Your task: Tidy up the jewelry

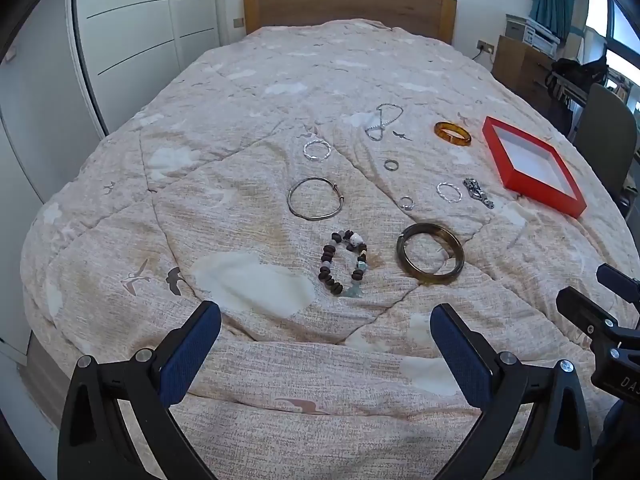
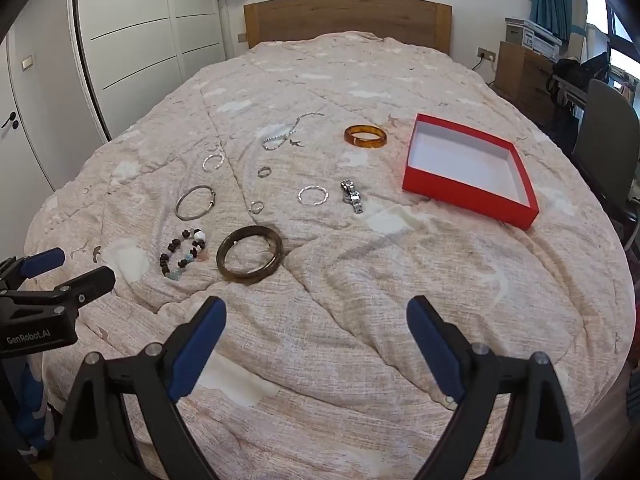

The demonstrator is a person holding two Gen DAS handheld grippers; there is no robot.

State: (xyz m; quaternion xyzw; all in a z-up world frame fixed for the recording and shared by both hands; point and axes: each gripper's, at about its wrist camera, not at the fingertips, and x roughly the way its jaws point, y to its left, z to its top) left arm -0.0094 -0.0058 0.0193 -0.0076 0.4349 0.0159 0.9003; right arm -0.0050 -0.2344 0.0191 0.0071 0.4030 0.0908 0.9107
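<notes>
- Red cardboard box (image 2: 412, 184), shallow and white inside, lies open on the right side of the bed, with nothing in it.
- Pinkish-beige quilt (image 2: 360, 320) with pale cloud and bird prints covers the bed; all the jewelry lies loose on it, left of the box.
- Amber bangle (image 2: 365, 135) sits farthest back, just left of the box's far corner.
- Silver chain necklace (image 2: 282, 133) lies crumpled to the left of the amber bangle.
- Metal watch (image 2: 352, 195) lies between the box and a twisted silver ring-bracelet (image 2: 313, 195).
- Two small rings (image 2: 264, 171) lie one behind the other near the middle; the nearer one (image 2: 256, 207) sits just behind the dark bangle.
- Dark brown bangle (image 2: 250, 254) and a beaded bracelet (image 2: 182, 254) lie side by side nearest the grippers, apart from each other.
- Thin silver bangle (image 2: 195, 208) and a second twisted silver hoop (image 2: 213, 161) lie behind the beads.
- Left gripper (image 1: 326, 340) hovers over bare quilt in front of the beads, its blue-padded jaws spread wide and holding nothing.
- Right gripper (image 2: 316, 334) hovers over bare quilt, jaws likewise spread wide and empty, well short of the box.
</notes>
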